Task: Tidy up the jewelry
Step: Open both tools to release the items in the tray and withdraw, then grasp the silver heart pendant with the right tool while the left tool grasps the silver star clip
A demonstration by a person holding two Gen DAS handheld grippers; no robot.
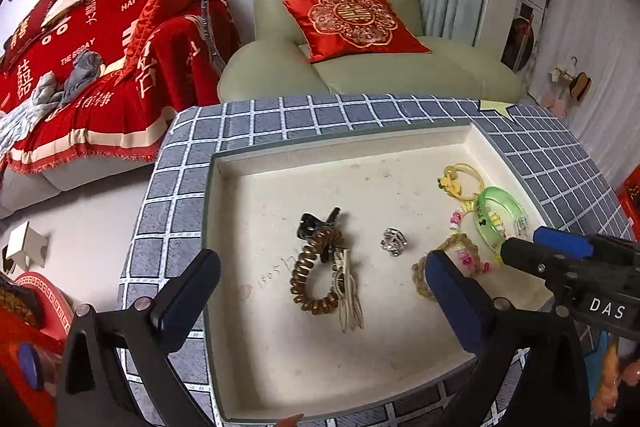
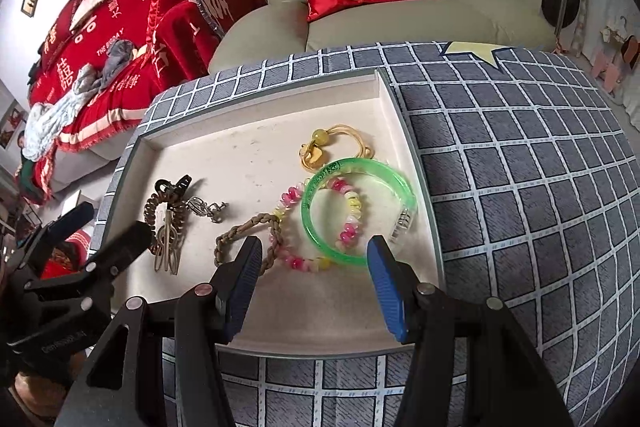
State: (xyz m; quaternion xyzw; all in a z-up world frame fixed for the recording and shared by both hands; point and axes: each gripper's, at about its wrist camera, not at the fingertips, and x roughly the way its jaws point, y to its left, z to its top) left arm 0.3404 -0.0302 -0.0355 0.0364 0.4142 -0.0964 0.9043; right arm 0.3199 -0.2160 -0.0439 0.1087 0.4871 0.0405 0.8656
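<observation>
A white tray (image 1: 256,367) on a checked cloth holds jewelry. In the left wrist view a brown coil hair tie (image 1: 316,275) lies with a black claw clip (image 1: 316,223) and a beige clip (image 1: 350,303); a silver clip (image 1: 394,242) lies to their right. My left gripper (image 1: 324,291) is open above the coil tie. In the right wrist view a green bangle (image 2: 356,211), a pink and yellow bead bracelet (image 2: 320,227), a braided cord loop (image 2: 248,235) and a yellow hair tie (image 2: 332,147) lie together. My right gripper (image 2: 314,267) is open over the bangle's near edge.
The tray (image 2: 416,187) sits on a grey checked tablecloth (image 2: 520,207). A green armchair (image 1: 352,27) with a red cushion stands behind the table. A sofa with a red cover (image 1: 88,67) is at the left. A yellow star patch (image 2: 476,53) marks the cloth's far side.
</observation>
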